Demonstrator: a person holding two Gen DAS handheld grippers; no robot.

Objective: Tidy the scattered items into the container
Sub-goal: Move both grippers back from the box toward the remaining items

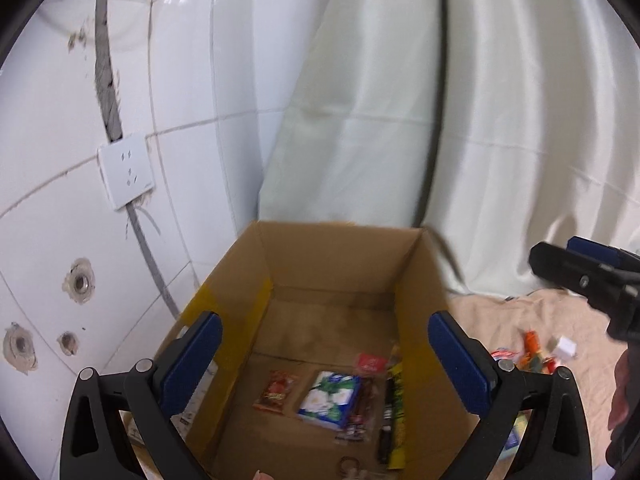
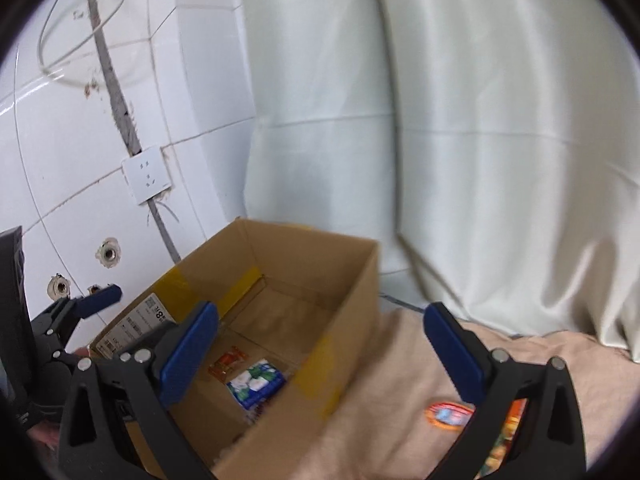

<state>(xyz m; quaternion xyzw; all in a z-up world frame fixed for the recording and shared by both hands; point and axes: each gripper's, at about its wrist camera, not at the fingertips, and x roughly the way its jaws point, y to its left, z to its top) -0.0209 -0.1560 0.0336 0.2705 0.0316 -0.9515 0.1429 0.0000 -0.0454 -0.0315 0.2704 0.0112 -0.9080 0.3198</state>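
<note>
cardboard box (image 1: 340, 264) | brown, open-topped, yellow-taped, packets inside | both hand-held grippers wide apart, empty

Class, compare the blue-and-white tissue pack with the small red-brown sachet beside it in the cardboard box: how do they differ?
The tissue pack is blue with white flowers; the sachet is red-brown. The tissue pack looks larger and thicker, the sachet flat and narrow. The sachet lies nearer the box's left wall, the tissue pack more central. Both lie flat on the floor of the cardboard box, untouched by either gripper.
</note>
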